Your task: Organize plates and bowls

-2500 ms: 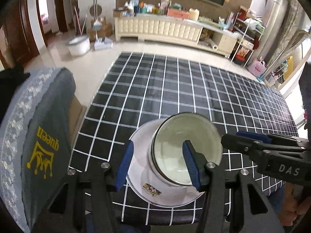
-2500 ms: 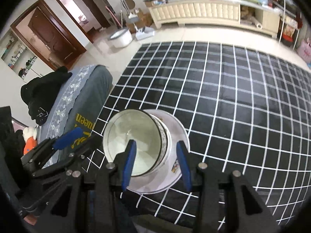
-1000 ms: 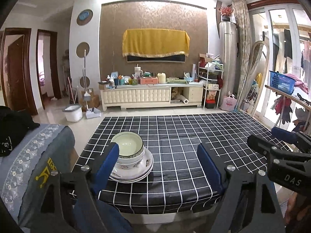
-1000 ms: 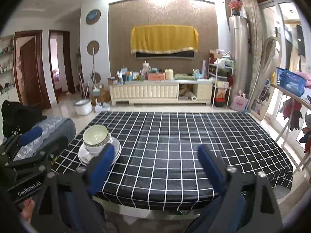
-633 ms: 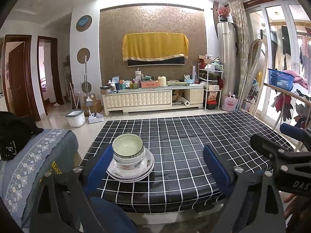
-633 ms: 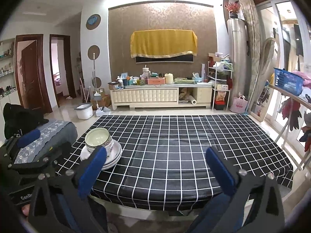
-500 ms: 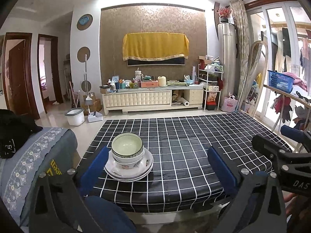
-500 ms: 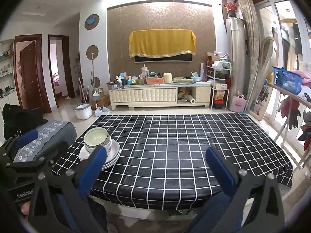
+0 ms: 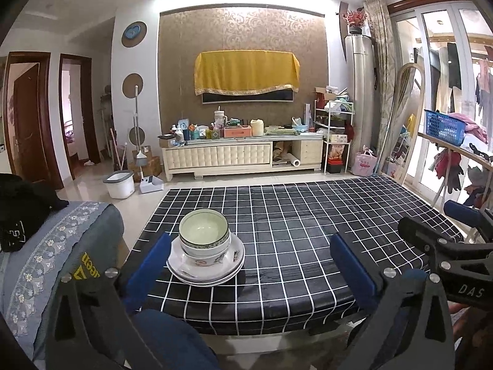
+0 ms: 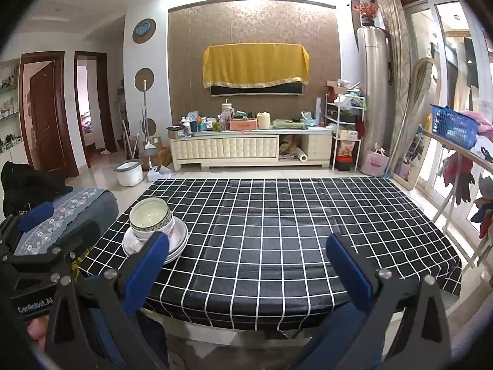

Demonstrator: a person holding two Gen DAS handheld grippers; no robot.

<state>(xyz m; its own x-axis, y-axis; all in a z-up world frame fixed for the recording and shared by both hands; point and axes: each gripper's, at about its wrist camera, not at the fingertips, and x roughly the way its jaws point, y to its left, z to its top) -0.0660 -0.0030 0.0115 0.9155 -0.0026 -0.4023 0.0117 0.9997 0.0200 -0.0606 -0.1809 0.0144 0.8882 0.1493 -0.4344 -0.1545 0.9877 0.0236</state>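
Stacked bowls (image 9: 205, 236) (image 10: 150, 217) sit nested on stacked white plates (image 9: 215, 273) (image 10: 178, 240) near the front left corner of the black checked table (image 9: 292, 225) (image 10: 277, 215). My left gripper (image 9: 251, 257) is open wide, held back from the table's front edge, with nothing between its blue pads. My right gripper (image 10: 246, 257) is open just as wide and empty, also short of the table edge. In the left wrist view the right gripper's body shows at the right edge. In the right wrist view the left gripper's body shows at the lower left.
A grey chair back (image 9: 46, 262) with a black garment on top stands left of the table. Beyond the table are a cluttered TV cabinet (image 9: 243, 154), a white bucket (image 9: 119, 183) and a shelf rack (image 9: 334, 129). A drying rack with clothes (image 10: 462, 154) is at the right.
Both grippers pulled back and up from the bowl stack, which stays on the table. Their jaws spread wider over the last second; since half a second ago almost nothing moved.
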